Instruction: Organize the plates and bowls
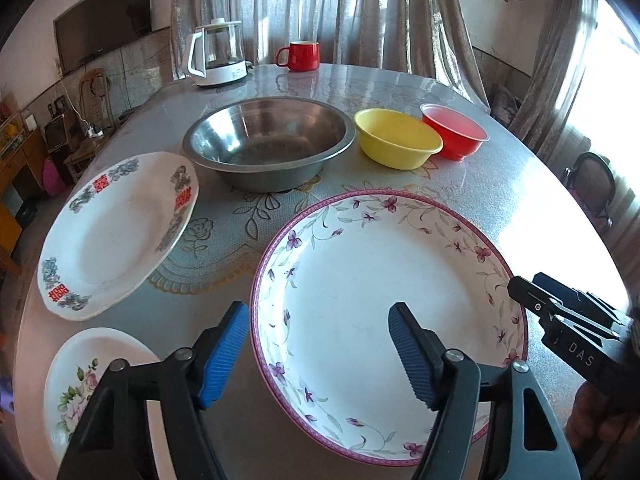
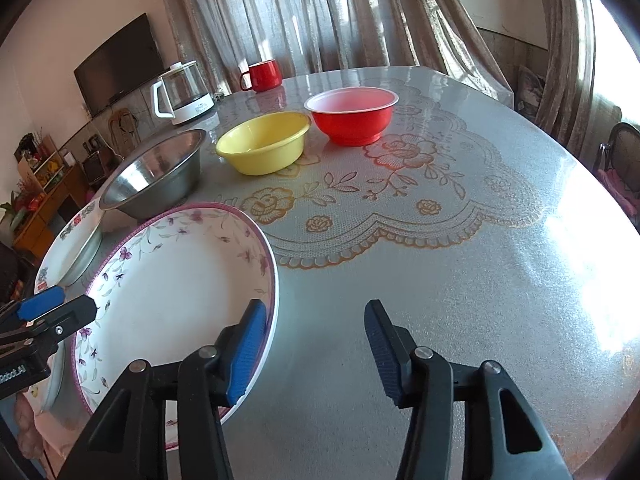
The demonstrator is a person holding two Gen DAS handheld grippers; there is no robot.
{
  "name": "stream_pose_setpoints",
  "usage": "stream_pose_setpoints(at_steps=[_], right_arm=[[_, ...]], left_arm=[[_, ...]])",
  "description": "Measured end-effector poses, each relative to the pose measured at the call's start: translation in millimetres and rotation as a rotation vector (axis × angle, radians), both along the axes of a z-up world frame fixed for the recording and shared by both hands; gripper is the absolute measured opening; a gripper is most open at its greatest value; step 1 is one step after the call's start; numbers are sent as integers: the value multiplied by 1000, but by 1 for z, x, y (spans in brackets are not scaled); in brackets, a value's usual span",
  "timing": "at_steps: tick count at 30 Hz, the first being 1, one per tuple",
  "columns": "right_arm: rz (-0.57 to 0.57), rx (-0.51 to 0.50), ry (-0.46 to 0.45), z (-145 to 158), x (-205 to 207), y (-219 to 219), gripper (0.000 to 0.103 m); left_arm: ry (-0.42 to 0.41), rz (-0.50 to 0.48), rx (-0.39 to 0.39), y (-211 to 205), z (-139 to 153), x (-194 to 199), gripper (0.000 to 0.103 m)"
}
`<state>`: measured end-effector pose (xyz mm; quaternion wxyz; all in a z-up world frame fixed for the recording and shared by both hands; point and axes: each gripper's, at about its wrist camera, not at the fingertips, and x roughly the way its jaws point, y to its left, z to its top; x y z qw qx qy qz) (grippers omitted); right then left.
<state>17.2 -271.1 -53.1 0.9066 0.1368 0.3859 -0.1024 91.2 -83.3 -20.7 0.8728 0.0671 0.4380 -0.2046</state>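
The purple-flowered plate (image 1: 384, 320) lies flat on the desk (image 2: 460, 280) near its front edge, between your two tools. It looks like glazed ceramic: stiff, fairly heavy, slick and liable to chip, so take it by the raised rim, one pad under and one over, on opposite sides.

Your left hand-held gripper (image 1: 320, 356) is spread, straddling the plate's left rim without pinching it. Your right hand-held gripper (image 2: 316, 348) is also spread, one pad just over the right rim, the other above bare desk.

The left view alone shows two more plates by the left edge: the red-and-grey patterned plate (image 1: 116, 232) and the rose plate (image 1: 80, 384). The right view shows better how well apart the yellow bowl (image 2: 264, 142), red bowl (image 2: 352, 114) and steel bowl (image 2: 156, 176) stand.
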Motion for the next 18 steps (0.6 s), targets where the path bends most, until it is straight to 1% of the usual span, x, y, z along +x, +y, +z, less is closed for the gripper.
stream_pose_setpoints(at_steps=[1, 3, 4, 5, 6, 7, 9, 10, 11, 14, 16, 18], right_arm=[[3, -1, 3, -1, 1, 0, 48], [8, 13, 9, -2, 3, -1, 48], [11, 22, 12, -4, 4, -1, 48], [15, 30, 17, -5, 5, -2, 48], [19, 36, 21, -6, 6, -2, 48], [22, 40, 24, -7, 7, -2, 48], [28, 45, 30, -8, 10, -2, 48], [31, 50, 32, -9, 11, -3, 48], [33, 55, 34, -9, 11, -3, 48], [44, 49, 34, -9, 12, -3, 48], [50, 47, 33, -9, 12, -2, 48], [57, 44, 33, -9, 12, -2, 48]], left_arm=[[7, -4, -1, -1, -2, 2, 66], [-7, -4, 15, -2, -3, 6, 61], [-10, -6, 20, -3, -2, 7, 54], [7, -16, 11, -3, -2, 10, 44], [28, -28, -3, -3, -2, 13, 41], [33, -34, -7, -4, -2, 17, 40], [10, -49, 6, -6, 2, 20, 39], [7, -59, 2, -5, 3, 23, 36], [20, -65, -10, -4, 4, 27, 34], [78, -72, -33, 1, 1, 39, 32], [100, -77, -29, 2, -1, 43, 30], [98, -73, -11, 3, -2, 44, 30]])
